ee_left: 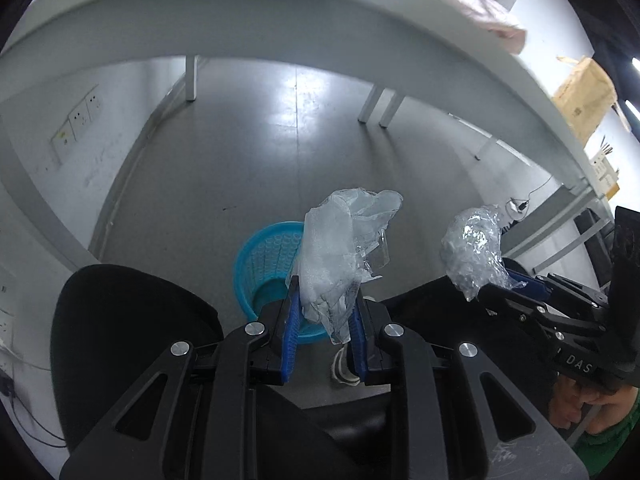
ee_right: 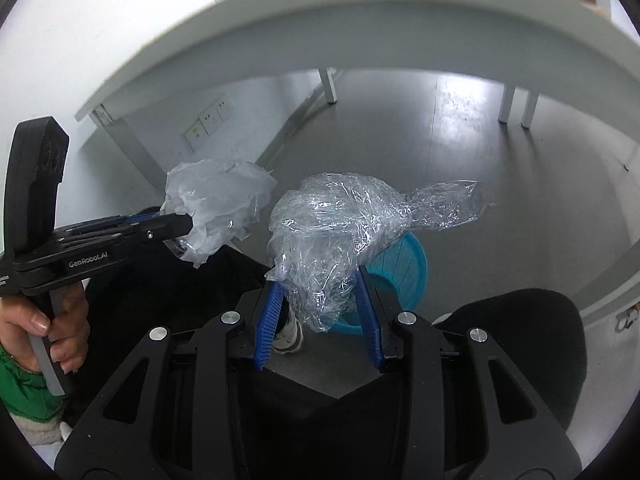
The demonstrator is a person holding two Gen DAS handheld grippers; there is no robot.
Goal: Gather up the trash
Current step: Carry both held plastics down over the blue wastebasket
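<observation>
Between our left gripper's blue pads we pinch a milky plastic wad; our right gripper clamps a crumpled clear film bundle. Beyond and below both sets of fingertips stands the blue basket on the floor.

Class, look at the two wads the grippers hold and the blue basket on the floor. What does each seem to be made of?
Wad in the left gripper: the cloudy wad looks like thin matte plastic film, milky and softly creased.
Wad in the right gripper: the clear wad looks like glossy cellophane-type film, with sharp glinting crinkles.
Blue basket: probably moulded plastic, with lattice walls.
</observation>
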